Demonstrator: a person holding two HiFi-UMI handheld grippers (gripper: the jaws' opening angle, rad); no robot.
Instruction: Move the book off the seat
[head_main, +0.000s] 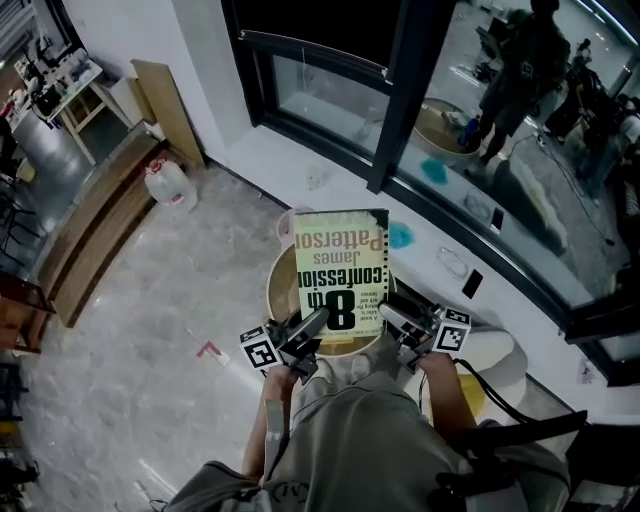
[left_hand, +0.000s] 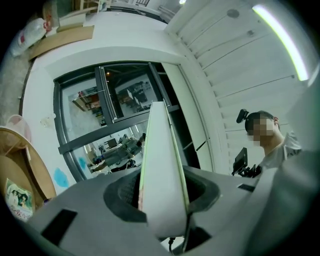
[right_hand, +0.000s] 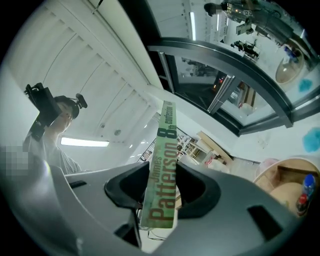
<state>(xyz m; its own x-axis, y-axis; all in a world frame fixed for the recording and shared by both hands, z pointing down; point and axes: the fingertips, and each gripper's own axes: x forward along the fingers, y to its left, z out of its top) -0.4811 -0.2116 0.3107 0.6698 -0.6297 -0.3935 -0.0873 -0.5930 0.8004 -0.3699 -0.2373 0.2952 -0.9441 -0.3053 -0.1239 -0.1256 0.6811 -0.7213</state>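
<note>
Book (head_main: 340, 262) above seat (head_main: 277, 292), left gripper (left_hand: 162, 192) fingers (left_hand: 124, 194) closed on page edge, right gripper (right_hand: 162, 192) fingers (right_hand: 196, 192) closed on spine.

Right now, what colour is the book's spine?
Pale green with reddish-brown lettering. The book's spine shows best in the right gripper view.

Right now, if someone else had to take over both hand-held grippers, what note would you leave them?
Left hand-held gripper: shut on the page edge of the pale green paperback book.
Right hand-held gripper: shut on the book's spine.
Book: held between both, tilted up, above the round wooden seat.
Done: book gripped on both sides and apparently lifted.
Left: carry it clear of the seat and set it down somewhere else.
</note>
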